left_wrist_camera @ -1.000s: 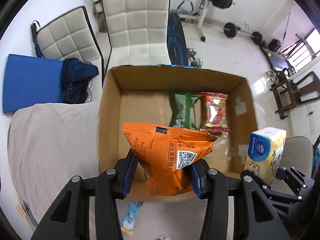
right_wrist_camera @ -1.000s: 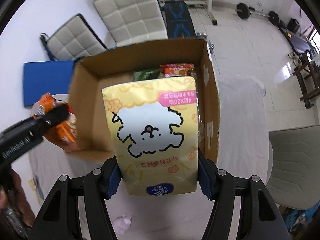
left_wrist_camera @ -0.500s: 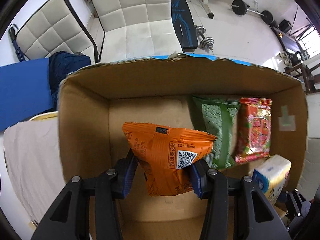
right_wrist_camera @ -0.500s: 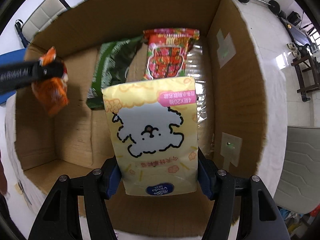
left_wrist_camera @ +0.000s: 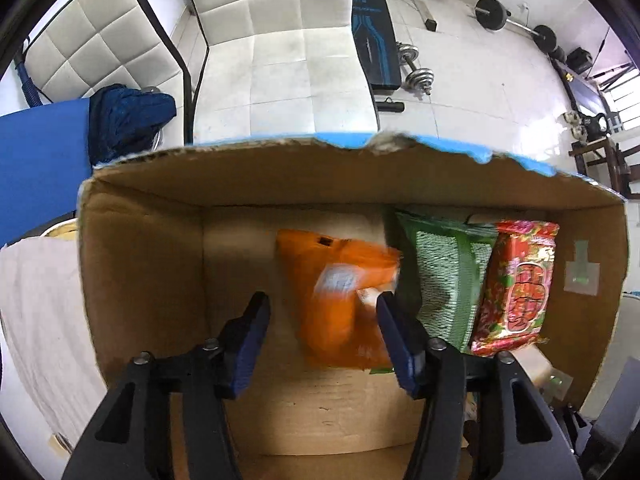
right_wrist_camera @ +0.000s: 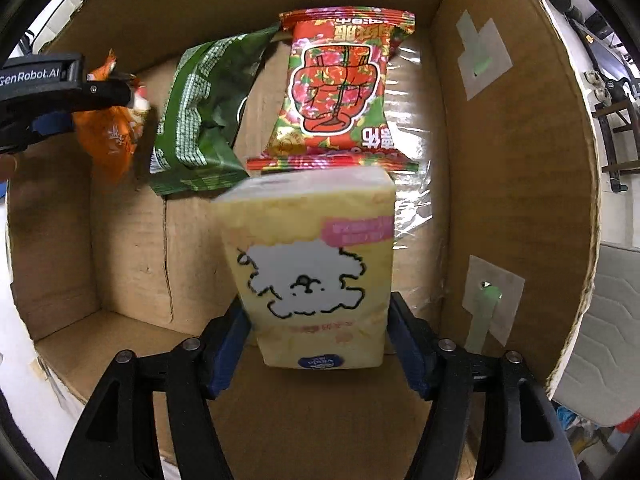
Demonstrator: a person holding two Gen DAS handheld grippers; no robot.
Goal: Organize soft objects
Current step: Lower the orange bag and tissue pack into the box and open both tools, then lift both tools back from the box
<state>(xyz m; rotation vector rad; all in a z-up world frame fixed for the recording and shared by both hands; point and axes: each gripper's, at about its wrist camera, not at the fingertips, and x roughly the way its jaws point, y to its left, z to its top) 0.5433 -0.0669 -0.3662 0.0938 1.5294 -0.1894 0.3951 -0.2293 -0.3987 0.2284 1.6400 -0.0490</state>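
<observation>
Tissue pack (right_wrist_camera: 316,272) | right tongs (right_wrist_camera: 320,340) clamp it | left tongs (left_wrist_camera: 322,328), "GenRobot.AI", apart

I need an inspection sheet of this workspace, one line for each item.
Surface: cardboard box; goods lie on its floor.
Job's things: orange bag, blurred, beside green bag and red bag; tissue pack before the red bag.
Clutter: clear film near the box wall.
Grippers: left tool open, gap beside orange bag; right tool around tissue pack, grip unclear.
Cables: nothing seen.
Surroundings: white chairs, dumbbells.
</observation>
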